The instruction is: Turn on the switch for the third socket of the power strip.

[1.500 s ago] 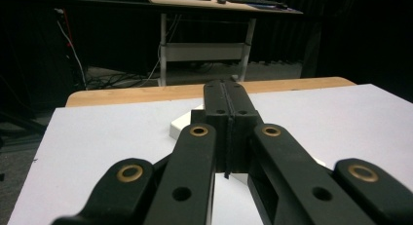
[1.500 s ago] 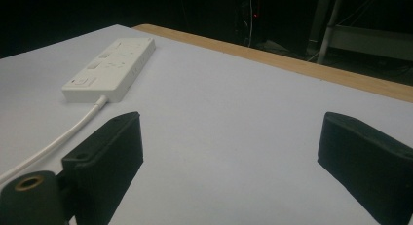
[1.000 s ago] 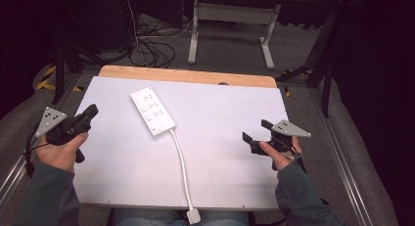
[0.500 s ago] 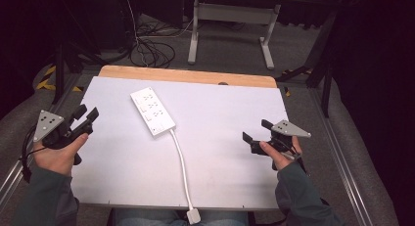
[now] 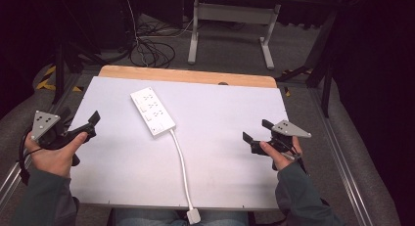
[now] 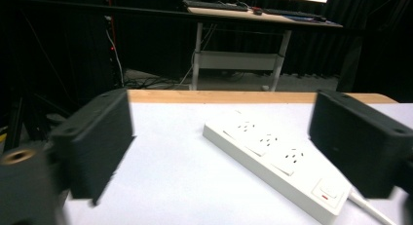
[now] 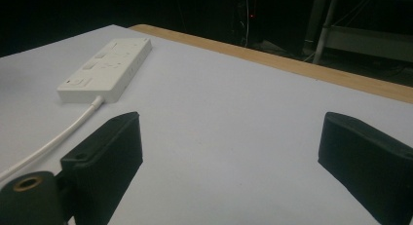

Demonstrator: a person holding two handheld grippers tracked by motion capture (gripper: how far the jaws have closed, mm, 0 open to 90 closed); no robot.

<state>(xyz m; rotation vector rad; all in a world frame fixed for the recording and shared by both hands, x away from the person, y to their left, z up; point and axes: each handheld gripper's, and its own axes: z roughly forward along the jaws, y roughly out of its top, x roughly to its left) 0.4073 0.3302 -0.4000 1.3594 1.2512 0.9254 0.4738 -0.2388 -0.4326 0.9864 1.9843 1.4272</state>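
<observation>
At the near edge of the white table, the flat white plug hangs just over the rim between the person's forearms, and its cable runs away from the person in a gentle curve across the tabletop. On either side of it the two hands come in: the left hand holds the left gripper at the table's left edge, its grey three-cornered plate uppermost, and the right hand holds the right gripper over the right part of the table, well apart from the left one. Both grippers have their jaws spread wide with nothing between them; in the left gripper view the two black jaws stand far apart with bare table between, and the right gripper view shows the same wide gap over the white surface. Farther on, the cable meets the white power strip, which lies flat and slanted near the middle of the table, a little left of centre, its switch end nearest the person and its sockets facing up; it touches neither gripper. In the left gripper view the strip lies ahead between the jaws and toward the right one; in the right gripper view it sits off to the upper left. Beyond it a strip of bare wooden tabletop runs along the far edge, then grey floor with a tangle of dark cables and the legs of a metal desk frame
</observation>
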